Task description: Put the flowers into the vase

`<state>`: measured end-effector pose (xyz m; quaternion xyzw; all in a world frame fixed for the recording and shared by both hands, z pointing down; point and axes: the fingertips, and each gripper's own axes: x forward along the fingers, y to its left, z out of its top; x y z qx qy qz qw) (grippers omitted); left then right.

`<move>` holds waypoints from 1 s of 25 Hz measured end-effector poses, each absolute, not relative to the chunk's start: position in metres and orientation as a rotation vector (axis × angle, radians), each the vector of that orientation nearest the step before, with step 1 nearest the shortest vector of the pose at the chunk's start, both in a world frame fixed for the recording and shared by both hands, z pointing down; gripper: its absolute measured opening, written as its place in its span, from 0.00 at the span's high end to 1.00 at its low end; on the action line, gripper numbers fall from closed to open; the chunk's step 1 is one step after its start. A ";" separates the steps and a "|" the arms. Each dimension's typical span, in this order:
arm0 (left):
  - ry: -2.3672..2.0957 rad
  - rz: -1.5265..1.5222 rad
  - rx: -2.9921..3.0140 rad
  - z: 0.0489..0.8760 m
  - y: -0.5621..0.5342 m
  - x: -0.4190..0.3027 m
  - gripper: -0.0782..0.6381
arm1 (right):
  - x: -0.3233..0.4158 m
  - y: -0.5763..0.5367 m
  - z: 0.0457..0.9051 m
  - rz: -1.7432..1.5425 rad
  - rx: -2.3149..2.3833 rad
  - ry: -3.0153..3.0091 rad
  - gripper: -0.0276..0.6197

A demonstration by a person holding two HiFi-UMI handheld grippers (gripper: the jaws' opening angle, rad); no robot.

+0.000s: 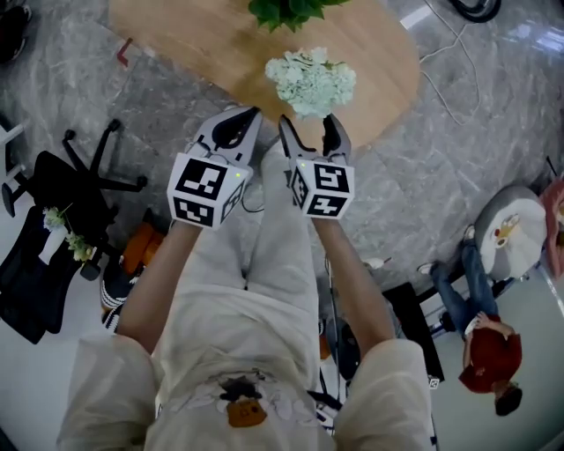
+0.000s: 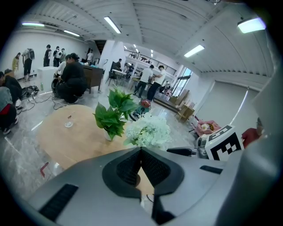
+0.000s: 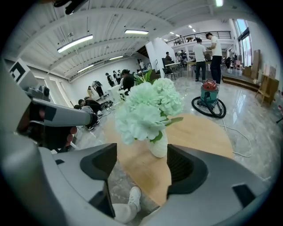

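Observation:
A bunch of pale green flowers [image 1: 311,81] stands in a small white vase [image 3: 158,147] on the round wooden table [image 1: 203,40]. The same flowers [image 2: 148,130] show beyond the left jaws, and the flowers [image 3: 148,109] fill the middle of the right gripper view. My right gripper [image 1: 308,136] hangs just in front of the bunch, jaws wide apart, nothing between them. My left gripper [image 1: 236,126] is beside it to the left, jaws closed together and empty. Both are held a little back from the table's near edge.
A leafy green potted plant [image 1: 286,11] stands behind the flowers. A small clear glass [image 2: 68,124] sits far across the table. A black office chair [image 1: 66,189] is on the floor at left. A person in a red cap [image 1: 489,357] is at lower right.

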<state>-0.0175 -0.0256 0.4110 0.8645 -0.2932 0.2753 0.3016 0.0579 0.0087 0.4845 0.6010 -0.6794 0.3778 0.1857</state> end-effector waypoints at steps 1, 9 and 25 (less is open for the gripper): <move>-0.777 0.732 2.297 0.406 -0.024 -0.018 0.89 | 0.057 0.010 0.479 1.059 1.685 -1.918 0.44; -0.786 0.745 2.331 0.365 -0.019 -0.021 0.89 | 0.051 0.016 0.428 1.027 1.661 -1.957 0.44; -0.767 0.742 2.441 0.268 -0.012 -0.012 0.89 | 0.068 0.028 0.326 1.051 1.777 -2.001 0.44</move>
